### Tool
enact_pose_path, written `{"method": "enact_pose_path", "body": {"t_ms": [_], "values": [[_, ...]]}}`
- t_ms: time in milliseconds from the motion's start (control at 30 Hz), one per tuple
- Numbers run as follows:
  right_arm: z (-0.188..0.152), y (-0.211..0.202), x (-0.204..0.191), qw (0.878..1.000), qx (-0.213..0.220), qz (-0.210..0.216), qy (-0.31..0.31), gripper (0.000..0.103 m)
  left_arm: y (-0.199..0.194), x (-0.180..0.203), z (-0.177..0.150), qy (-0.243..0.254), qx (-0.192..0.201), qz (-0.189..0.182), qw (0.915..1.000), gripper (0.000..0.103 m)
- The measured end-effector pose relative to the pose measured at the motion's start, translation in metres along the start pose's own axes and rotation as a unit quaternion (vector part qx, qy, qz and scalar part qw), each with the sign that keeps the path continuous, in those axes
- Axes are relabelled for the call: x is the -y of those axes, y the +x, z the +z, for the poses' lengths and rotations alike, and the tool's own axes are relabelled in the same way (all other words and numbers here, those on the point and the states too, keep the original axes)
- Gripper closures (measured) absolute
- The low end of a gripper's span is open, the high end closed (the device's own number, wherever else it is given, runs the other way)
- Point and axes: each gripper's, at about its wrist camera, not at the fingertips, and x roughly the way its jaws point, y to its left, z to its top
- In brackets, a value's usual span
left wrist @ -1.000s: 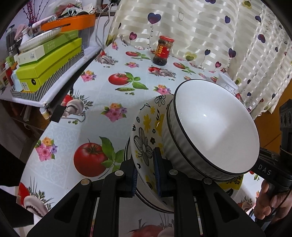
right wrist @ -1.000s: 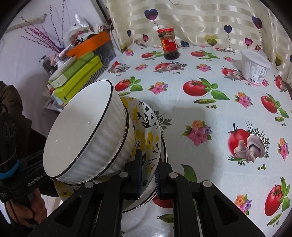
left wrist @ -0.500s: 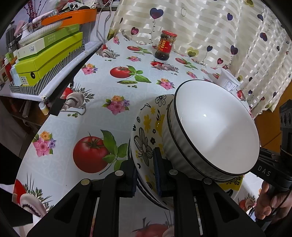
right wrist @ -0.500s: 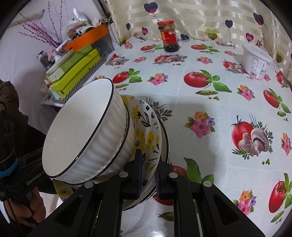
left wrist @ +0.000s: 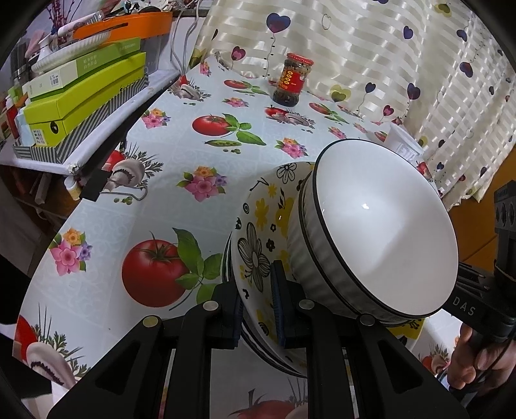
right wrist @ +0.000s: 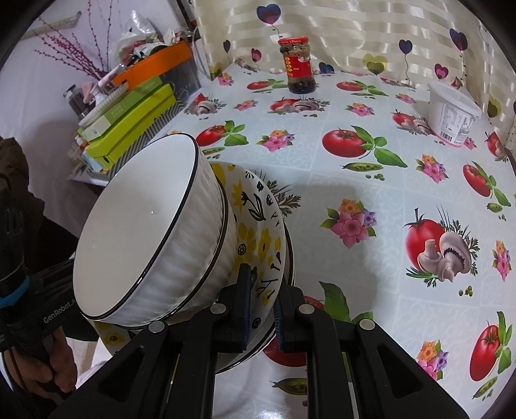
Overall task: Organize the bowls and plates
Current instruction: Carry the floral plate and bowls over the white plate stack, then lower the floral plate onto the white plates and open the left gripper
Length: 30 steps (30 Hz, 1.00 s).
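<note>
A stack of dishes hangs above the table between both grippers. On top sits a white ribbed bowl point(left wrist: 383, 232) point(right wrist: 151, 232) with a thin black rim. It rests in a flower-patterned plate point(left wrist: 261, 232) point(right wrist: 258, 225) with yellow and black blooms; a dark-rimmed plate edge shows just under it. My left gripper point(left wrist: 258, 306) is shut on the left rim of the flowered plate. My right gripper point(right wrist: 261, 306) is shut on the opposite rim. How many dishes lie below the flowered plate is hidden.
The table wears a tomato-and-flower cloth point(right wrist: 371, 193). A red-lidded jar point(right wrist: 298, 66) stands at the back by the heart curtain, and a white tub point(right wrist: 451, 116) at the back right. A side shelf with green boxes point(left wrist: 84, 93) and an orange tray point(left wrist: 125, 22) is at the left.
The view has shifted a little over the table in both wrist views, so the stack has moved slightly. Both grips on the plate rim are unchanged.
</note>
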Motion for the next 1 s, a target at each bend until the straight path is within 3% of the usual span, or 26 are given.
{"method": "enact_pose_path", "body": {"t_ms": [800, 867, 933, 1000], "values": [[0.004, -0.021, 0.004, 0.999, 0.032, -0.01, 0.004, 0.087, -0.01, -0.006, 0.001, -0.009, 0.028, 0.001, 0.9996, 0.088], [0.004, -0.024, 0.004, 0.999, 0.035, -0.01, 0.004, 0.084, -0.013, -0.006, 0.002, -0.01, 0.031, 0.003, 0.9995, 0.087], [0.003, -0.027, 0.005, 0.999, 0.04, -0.008, 0.004, 0.073, -0.016, -0.006, 0.003, -0.007, 0.038, 0.007, 0.9992, 0.087], [0.001, -0.029, 0.005, 0.999, 0.044, -0.007, 0.005, 0.072, -0.02, -0.005, 0.002, -0.005, 0.044, 0.01, 0.999, 0.087]]}}
